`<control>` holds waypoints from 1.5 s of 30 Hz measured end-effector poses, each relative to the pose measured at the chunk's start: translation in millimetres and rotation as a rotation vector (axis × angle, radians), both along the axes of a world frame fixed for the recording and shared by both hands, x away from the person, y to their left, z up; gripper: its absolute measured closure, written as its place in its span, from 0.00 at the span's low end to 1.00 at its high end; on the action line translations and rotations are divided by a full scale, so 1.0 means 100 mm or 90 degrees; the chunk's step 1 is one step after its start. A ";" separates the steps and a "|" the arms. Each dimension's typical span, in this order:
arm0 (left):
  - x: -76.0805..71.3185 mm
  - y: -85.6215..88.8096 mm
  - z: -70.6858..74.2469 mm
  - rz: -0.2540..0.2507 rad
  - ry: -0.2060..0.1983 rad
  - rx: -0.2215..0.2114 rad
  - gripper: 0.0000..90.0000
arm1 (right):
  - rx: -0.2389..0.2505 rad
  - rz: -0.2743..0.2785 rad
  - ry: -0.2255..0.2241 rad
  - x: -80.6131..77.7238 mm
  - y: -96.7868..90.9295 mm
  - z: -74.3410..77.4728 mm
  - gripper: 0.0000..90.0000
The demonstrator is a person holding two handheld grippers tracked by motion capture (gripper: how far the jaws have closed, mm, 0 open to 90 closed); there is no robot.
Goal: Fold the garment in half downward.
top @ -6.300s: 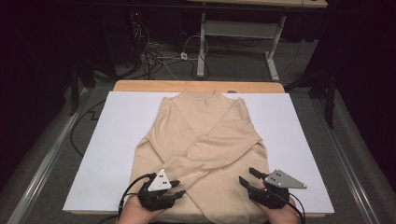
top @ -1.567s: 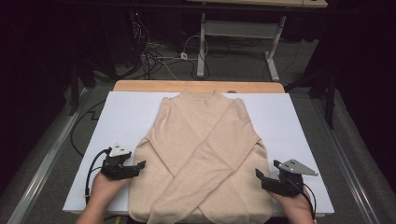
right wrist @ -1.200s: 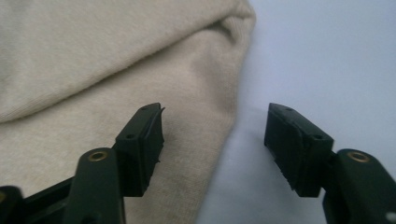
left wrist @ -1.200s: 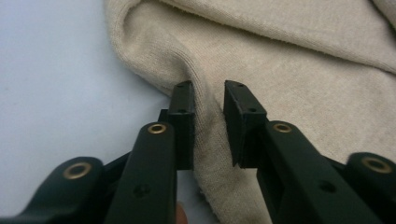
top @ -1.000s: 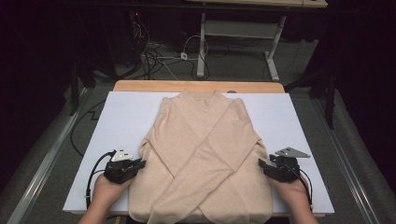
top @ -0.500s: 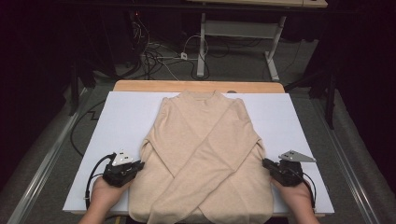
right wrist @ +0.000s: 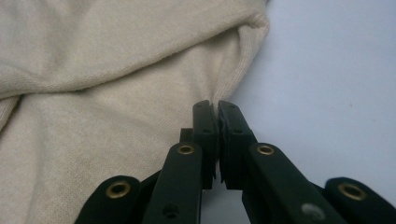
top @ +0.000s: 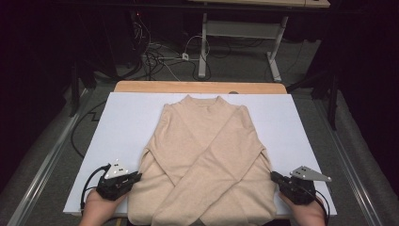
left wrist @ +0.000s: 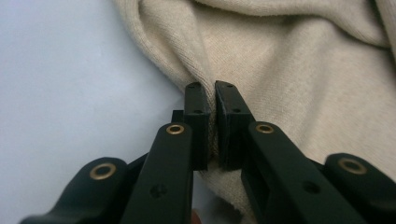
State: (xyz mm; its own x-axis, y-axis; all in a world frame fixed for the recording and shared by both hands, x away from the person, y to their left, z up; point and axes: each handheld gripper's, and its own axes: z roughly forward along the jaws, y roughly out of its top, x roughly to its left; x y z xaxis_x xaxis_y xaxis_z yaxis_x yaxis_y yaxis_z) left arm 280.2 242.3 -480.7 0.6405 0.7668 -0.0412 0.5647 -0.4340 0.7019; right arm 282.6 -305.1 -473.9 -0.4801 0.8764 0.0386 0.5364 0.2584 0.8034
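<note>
Beige knit sweater [top: 207,165], sleeves crossed over its front, lies flat at the centre of the white-covered bench [top: 127,117]. At lower left the left hand-held gripper [top: 136,176] is clenched on the sweater's side edge, and at lower right the right hand-held gripper [top: 274,176], its jaws having just been closing, now pinches the opposite edge. With both sides newly grasped, the next fold looks ready to begin.

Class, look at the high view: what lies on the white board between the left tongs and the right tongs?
In the high view, the beige sweater, sleeves crossed, fills the stretch between the left tongs and the right tongs, each shut on a side edge.
</note>
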 end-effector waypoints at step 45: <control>0.24 -0.09 0.24 0.070 -0.019 -0.063 0.07 | 0.053 0.026 -0.062 0.04 0.10 0.14 0.02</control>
State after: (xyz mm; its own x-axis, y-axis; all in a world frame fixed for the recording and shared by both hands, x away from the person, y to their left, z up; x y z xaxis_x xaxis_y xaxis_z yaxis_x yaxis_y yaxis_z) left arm 304.6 233.3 -456.7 0.5552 0.8255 -0.1020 0.5836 -0.2992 0.7549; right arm 286.7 -294.7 -459.6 -0.5197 0.8521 0.0618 0.4460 0.2090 0.8703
